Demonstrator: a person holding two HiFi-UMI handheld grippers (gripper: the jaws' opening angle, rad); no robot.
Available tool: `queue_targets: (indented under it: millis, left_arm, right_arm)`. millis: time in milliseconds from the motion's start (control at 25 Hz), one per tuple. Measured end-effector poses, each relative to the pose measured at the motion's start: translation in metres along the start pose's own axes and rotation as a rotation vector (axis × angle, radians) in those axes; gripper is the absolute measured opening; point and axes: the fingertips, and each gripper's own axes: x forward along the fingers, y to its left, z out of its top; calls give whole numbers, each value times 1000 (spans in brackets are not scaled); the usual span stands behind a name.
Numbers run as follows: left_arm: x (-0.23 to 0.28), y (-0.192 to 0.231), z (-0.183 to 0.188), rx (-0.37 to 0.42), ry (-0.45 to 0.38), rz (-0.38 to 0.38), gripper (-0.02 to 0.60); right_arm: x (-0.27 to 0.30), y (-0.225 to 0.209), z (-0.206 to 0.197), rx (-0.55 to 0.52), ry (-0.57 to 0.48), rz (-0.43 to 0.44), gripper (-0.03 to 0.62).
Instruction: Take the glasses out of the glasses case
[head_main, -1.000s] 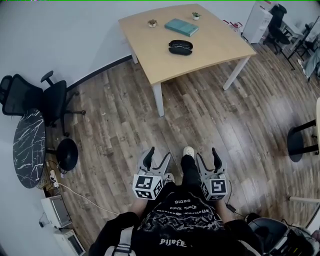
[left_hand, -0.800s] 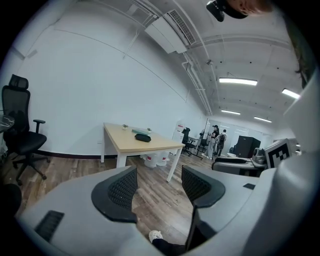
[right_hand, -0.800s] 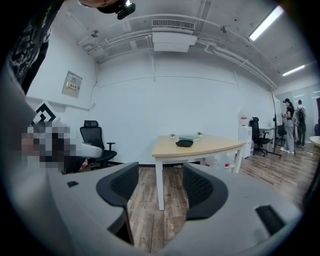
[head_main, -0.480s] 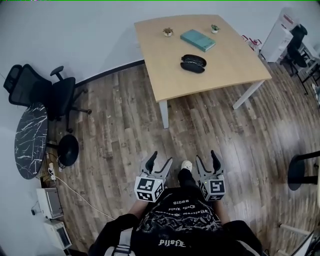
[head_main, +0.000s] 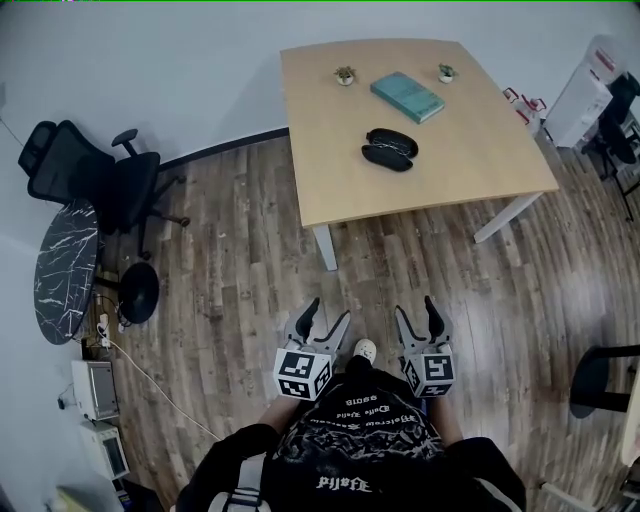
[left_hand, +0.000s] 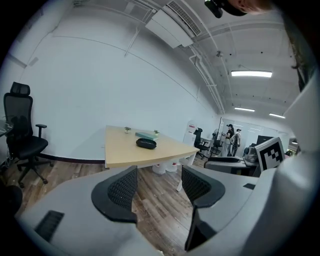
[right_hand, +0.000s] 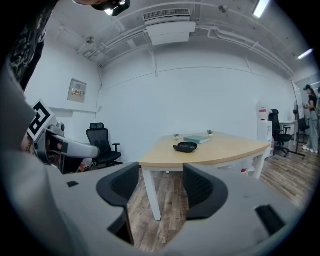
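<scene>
The left gripper and right gripper are hanging with jaws apart, holding nothing. The glasses case is lying well ahead of both, on the table. A one-sided pinch would likely be sending the case skidding across that smooth, pale top. Plank floor is stretching between (office chair far off the left gripper's side).

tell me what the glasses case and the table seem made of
Glasses case: black shell with a faint sheen, likely hard plastic or leatherette; too far off to settle. Table: pale matte wood-look top, probably laminate given its even tone.
</scene>
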Motion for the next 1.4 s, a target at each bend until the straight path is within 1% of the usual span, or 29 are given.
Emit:
queue_targets:
  millis: [160,320,680,880,1120,1240,1400]
  left_arm:
    - [20,-11,1,-3,0,31,285]
    - [29,-15,1,-17,4,50,285]
    - [46,-20,-2,-40,44,41,285]
    - [66,-14,-4,-46,53,18,285]
    - [102,-20,9,14,70,-69,285]
    - [118,-9,16,20,71,-79,285]
    - [145,14,32,14,70,-95,285]
  right_arm:
    - [11,-22,-1,-4,9,36,287]
    - [17,-31,-2,-14,22,59,287]
    - [21,-44,-10,6,56,57,287]
    - [25,-50,-15,17,62,29,287]
    - [39,-67,-10,42,51,-24,287]
    - [58,-74,-3,50,43,-49,287]
    - [87,-77,7,60,45,-52,287]
